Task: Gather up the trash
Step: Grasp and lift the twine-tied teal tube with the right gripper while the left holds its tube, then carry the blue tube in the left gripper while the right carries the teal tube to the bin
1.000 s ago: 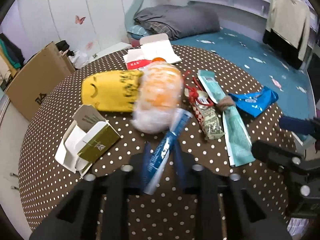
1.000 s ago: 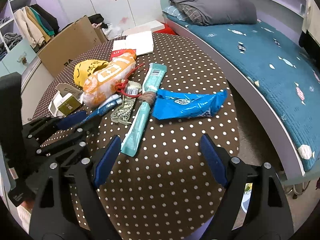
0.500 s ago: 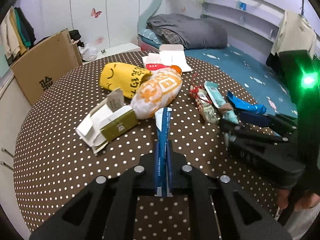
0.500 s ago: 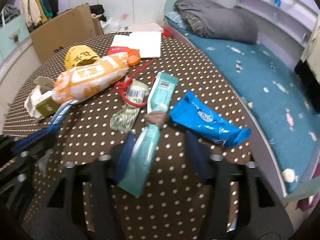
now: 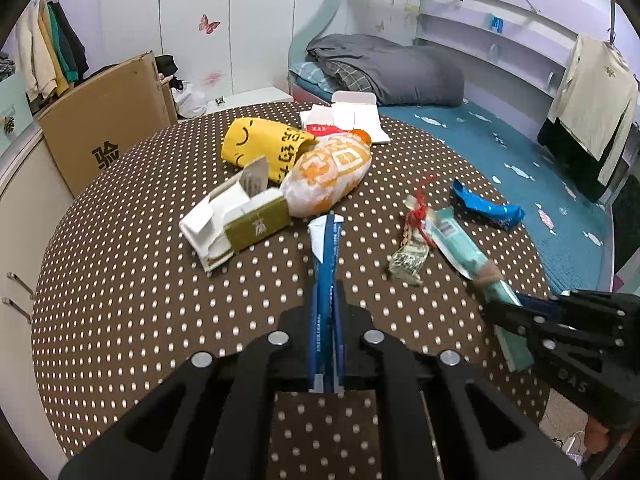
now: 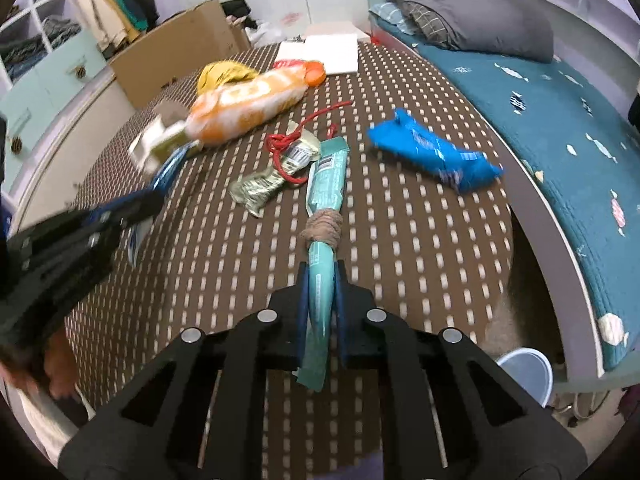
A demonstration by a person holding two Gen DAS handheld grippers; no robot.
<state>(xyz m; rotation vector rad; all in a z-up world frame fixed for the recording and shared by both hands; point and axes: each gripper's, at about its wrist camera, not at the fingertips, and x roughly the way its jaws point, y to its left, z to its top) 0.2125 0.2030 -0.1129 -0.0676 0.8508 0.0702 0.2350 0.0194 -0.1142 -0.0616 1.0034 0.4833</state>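
Trash lies on a brown polka-dot round table (image 5: 120, 300). My left gripper (image 5: 326, 312) is shut on a long blue and white wrapper (image 5: 326, 248) that sticks out forward. My right gripper (image 6: 322, 280) is shut on a long teal wrapper (image 6: 326, 176) with a brown hair tie (image 6: 322, 226) around its middle; this gripper also shows in the left wrist view (image 5: 516, 308). On the table lie a bright blue wrapper (image 6: 432, 152), a crumpled green wrapper with red string (image 6: 276, 172), an orange bag (image 5: 332, 176), a yellow bag (image 5: 264, 148) and an open green and white box (image 5: 236, 220).
White paper boxes (image 5: 352, 120) lie at the table's far edge. A cardboard box (image 5: 104, 112) stands behind the table on the left. A bed with a teal cover (image 6: 560, 120) runs along the right. A pale blue bin (image 6: 528, 372) stands on the floor at the right.
My right gripper has closed on the near end of the teal wrapper. My left gripper keeps its hold on the blue and white wrapper and has drawn back and up from the orange bag.
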